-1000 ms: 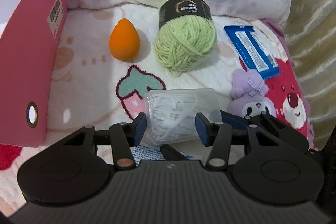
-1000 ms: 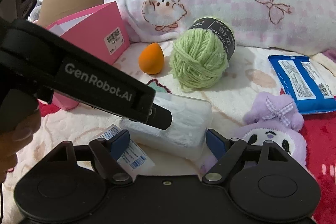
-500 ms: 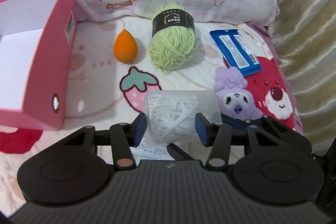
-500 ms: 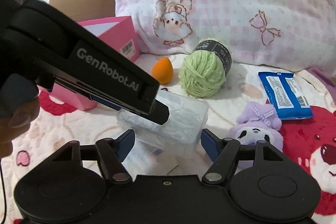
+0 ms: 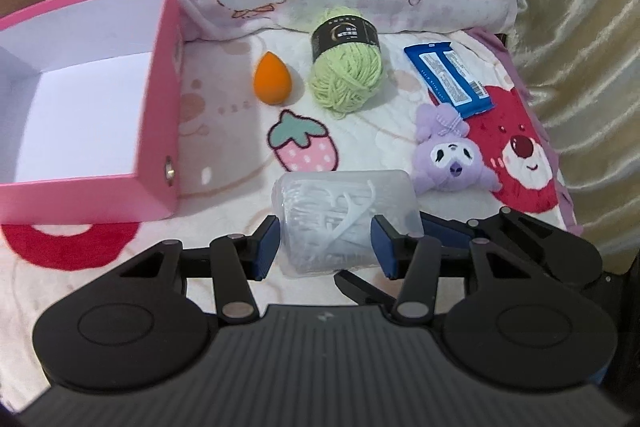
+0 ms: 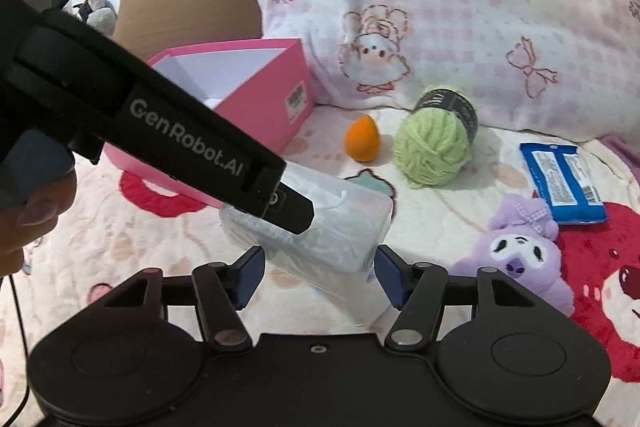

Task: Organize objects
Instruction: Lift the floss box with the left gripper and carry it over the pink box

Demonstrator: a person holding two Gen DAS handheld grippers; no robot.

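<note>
While the left tool (image 5: 325, 242) was clamped on the clear floss-pick box (image 5: 344, 223), apparently bound for the pink box (image 5: 158, 131), the right tool (image 6: 320, 277) flanked it, fingers apart.

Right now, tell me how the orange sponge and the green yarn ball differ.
The orange sponge is smooth, plain and teardrop-shaped; the green yarn ball is rounder, made of wound strands, and wears a black label band. The sponge is clearly the smaller. It lies to the yarn's left, nearer the pink box. Both rest on the blanket, untouched by either gripper.
</note>
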